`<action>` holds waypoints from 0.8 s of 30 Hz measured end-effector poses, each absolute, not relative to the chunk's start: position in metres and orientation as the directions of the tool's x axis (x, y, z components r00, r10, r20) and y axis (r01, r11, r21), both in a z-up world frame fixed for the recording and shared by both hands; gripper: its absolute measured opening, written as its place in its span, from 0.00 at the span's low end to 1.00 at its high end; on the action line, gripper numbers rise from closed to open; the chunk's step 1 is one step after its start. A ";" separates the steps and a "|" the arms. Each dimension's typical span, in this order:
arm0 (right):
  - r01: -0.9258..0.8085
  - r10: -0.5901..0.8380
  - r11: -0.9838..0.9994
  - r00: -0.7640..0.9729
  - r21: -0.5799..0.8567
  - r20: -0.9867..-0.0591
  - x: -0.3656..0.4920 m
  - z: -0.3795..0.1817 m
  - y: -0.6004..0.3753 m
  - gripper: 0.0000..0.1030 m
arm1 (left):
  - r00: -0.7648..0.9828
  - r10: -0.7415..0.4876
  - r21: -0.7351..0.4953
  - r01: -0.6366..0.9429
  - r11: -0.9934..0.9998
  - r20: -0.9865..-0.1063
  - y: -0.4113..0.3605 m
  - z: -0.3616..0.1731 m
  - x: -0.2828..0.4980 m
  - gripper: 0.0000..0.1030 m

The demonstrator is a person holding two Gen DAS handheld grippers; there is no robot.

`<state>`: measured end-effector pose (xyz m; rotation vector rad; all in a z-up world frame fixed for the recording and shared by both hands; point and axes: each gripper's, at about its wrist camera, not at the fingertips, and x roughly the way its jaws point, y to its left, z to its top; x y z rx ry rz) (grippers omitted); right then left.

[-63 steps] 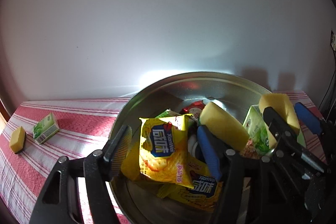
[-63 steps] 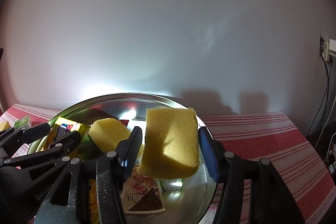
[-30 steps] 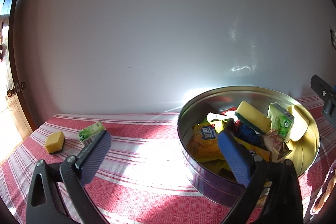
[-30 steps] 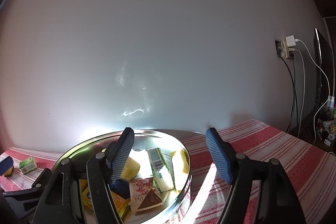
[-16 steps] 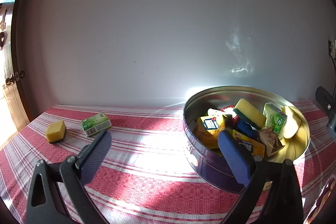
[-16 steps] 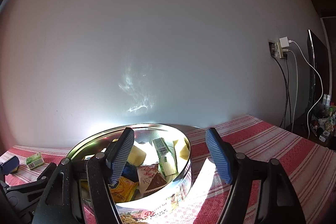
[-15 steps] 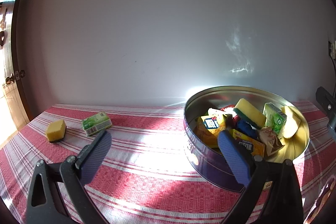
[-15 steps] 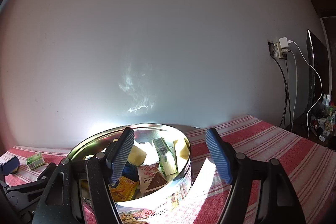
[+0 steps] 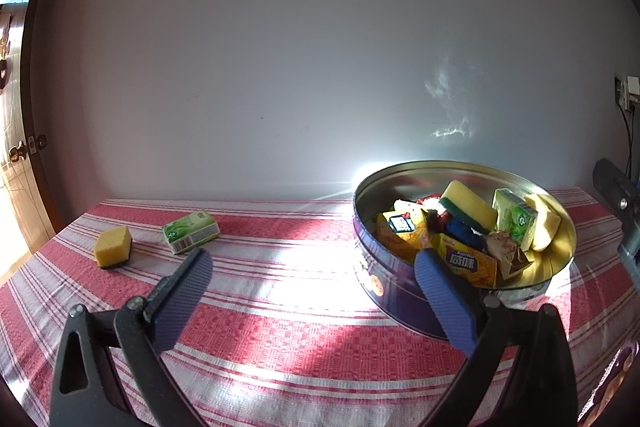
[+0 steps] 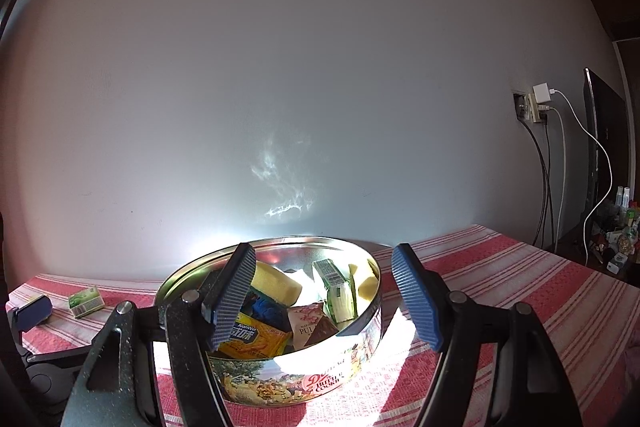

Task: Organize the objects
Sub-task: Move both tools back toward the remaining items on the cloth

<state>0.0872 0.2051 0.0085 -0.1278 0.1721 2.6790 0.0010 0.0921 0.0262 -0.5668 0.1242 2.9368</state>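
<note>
A round cookie tin (image 9: 384,279) (image 10: 304,379) stands on the red striped tablecloth, filled with yellow sponges (image 9: 468,205), a green carton (image 9: 514,217), yellow snack packs (image 9: 466,263) and a brown packet (image 10: 310,325). On the cloth at the far left lie a small yellow sponge (image 9: 113,246) and a green box (image 9: 191,231) (image 10: 86,302). My left gripper (image 9: 312,269) is open and empty, held back from the tin and left of it. My right gripper (image 10: 324,283) is open and empty too, hanging in front of the tin.
A white wall runs close behind the table. A wooden door (image 9: 16,115) is at the far left. At the right are a wall socket with chargers (image 10: 534,105), hanging cables, a dark screen (image 10: 604,131) and small clutter. The tablecloth (image 9: 280,291) lies bare between tin and green box.
Both grippers have drawn back from the tin, which now looks smaller and farther off. Two seconds ago the right gripper held a yellow sponge over the tin; that sponge now lies inside.
</note>
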 end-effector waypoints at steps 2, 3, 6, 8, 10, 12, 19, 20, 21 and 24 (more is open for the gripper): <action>-0.442 0.431 -0.892 -0.895 0.091 -0.117 0.087 0.008 0.200 0.71 | -0.915 0.132 0.050 -0.163 -0.985 -0.381 0.090 0.026 0.001 1.00; -0.439 0.428 -0.894 -0.896 0.091 -0.120 0.087 0.008 0.198 0.71 | -0.914 0.135 0.046 -0.165 -0.985 -0.382 0.088 0.026 0.002 1.00; -0.429 0.416 -0.899 -0.899 0.085 -0.133 0.084 0.008 0.191 0.71 | -0.911 0.141 0.038 -0.169 -0.985 -0.388 0.083 0.026 0.001 1.00; -0.421 0.408 -0.904 -0.901 0.075 -0.145 0.081 0.007 0.186 0.71 | -0.908 0.141 0.035 -0.168 -0.985 -0.394 0.079 0.025 0.000 1.00; -0.411 0.396 -0.908 -0.904 0.075 -0.160 0.077 0.006 0.182 0.71 | -0.906 0.134 0.035 -0.161 -0.986 -0.401 0.074 0.024 -0.002 1.00; -0.399 0.380 -0.913 -0.908 0.089 -0.174 0.073 0.005 0.178 0.71 | -0.905 0.129 0.028 -0.153 -0.988 -0.406 0.069 0.024 -0.004 1.00; -0.372 0.354 -0.924 -0.920 0.089 -0.168 0.066 0.004 0.154 0.71 | -0.908 0.106 0.036 -0.132 -0.991 -0.405 0.050 0.023 -0.009 0.99; -0.367 0.349 -0.926 -0.922 0.090 -0.168 0.065 0.004 0.150 0.71 | -0.908 0.102 0.039 -0.129 -0.991 -0.406 0.048 0.023 -0.009 0.99; -0.363 0.344 -0.927 -0.924 0.092 -0.169 0.063 0.004 0.147 0.71 | -0.909 0.097 0.043 -0.126 -0.991 -0.406 0.045 0.023 -0.010 0.99; -0.345 0.323 -0.933 -0.928 0.103 -0.185 0.055 0.003 0.137 0.71 | -0.911 0.076 0.050 -0.105 -0.993 -0.406 0.033 0.022 -0.014 0.99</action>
